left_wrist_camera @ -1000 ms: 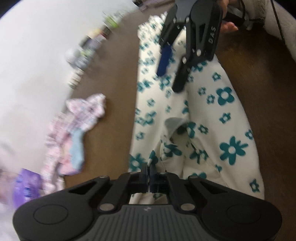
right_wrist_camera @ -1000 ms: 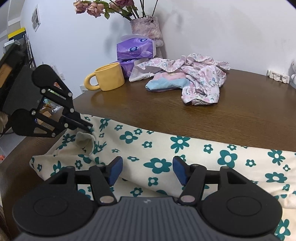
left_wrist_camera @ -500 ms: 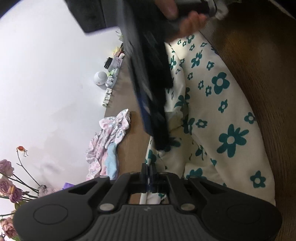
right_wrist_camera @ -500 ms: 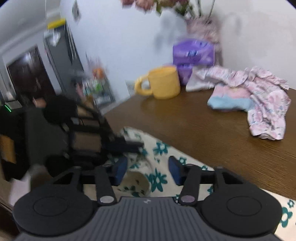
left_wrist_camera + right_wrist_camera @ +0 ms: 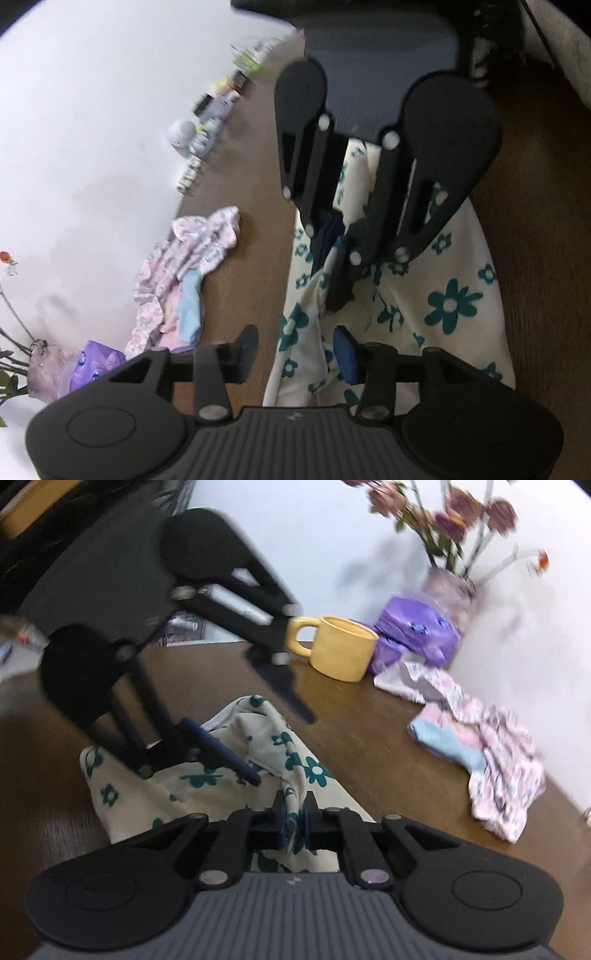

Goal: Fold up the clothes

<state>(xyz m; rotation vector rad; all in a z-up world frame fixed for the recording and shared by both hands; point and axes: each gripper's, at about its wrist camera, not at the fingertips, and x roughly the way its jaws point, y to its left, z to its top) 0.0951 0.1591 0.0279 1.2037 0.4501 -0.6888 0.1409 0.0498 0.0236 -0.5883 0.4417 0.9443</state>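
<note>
Right gripper point(image 5: 294, 821) at lower centre is clamped on a bunched fold of the floral garment point(image 5: 207, 775), which lies on the brown table point(image 5: 369, 738). Left gripper point(image 5: 295, 350), bottom of its frame, has fingers apart over the cloth's edge. Yellow mug point(image 5: 341, 648) & pink clothes pile point(image 5: 498, 760) sit to the right.

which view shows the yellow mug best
The right wrist view: the yellow mug stands in plain sight on the brown table, handle and rim visible, its handle side partly crossed by the left gripper. The left wrist view does not show it.
</note>
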